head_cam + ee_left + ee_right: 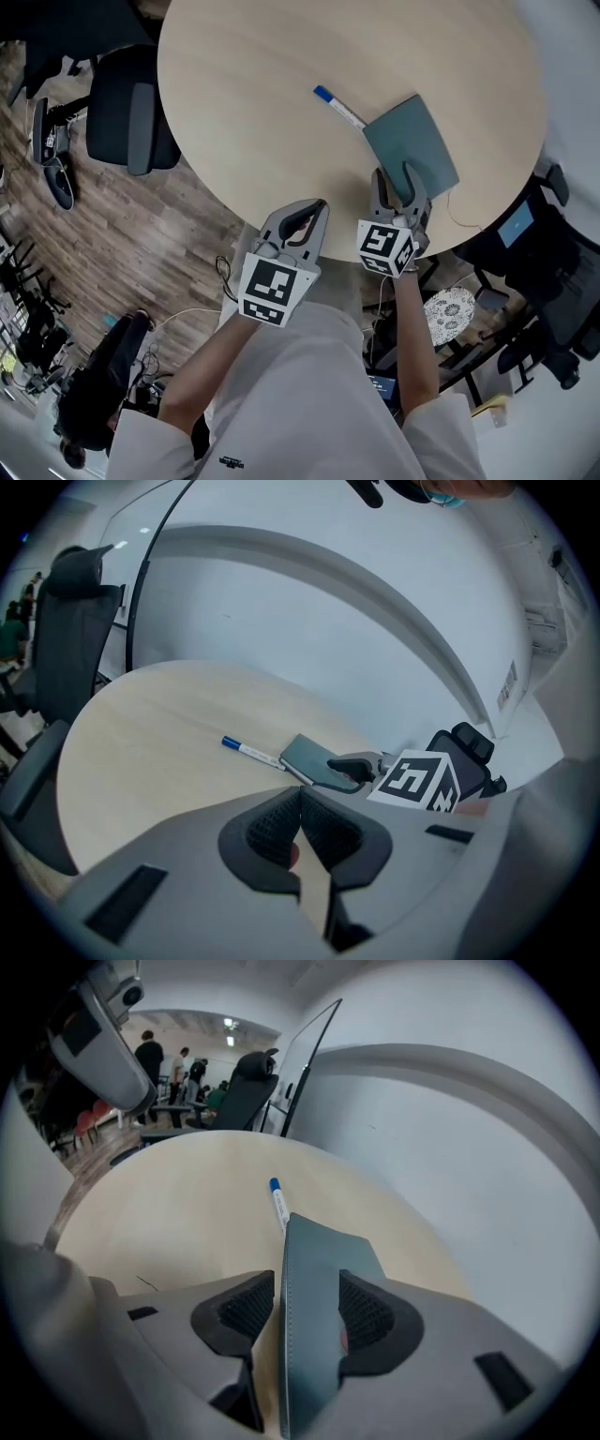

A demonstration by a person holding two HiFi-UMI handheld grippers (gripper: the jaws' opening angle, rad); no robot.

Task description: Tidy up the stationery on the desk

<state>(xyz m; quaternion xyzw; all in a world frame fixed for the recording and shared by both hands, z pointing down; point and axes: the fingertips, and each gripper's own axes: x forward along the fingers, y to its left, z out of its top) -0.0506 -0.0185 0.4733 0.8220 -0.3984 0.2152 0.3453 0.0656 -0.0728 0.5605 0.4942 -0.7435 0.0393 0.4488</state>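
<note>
Teal-grey flat notebook (314, 1269) is gripped by the right claw (298, 1309), a blue-capped white pen (278, 1206) seen just beyond on the round pale-wood worktop (262, 94), the left claw (300, 803) closed, empty.

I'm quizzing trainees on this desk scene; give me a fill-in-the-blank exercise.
1. The right gripper is shut on the ___.
2. The pen on the round table has a ___ cap.
3. The left gripper is shut and holds ___.
Missing words: notebook; blue; nothing.
</note>
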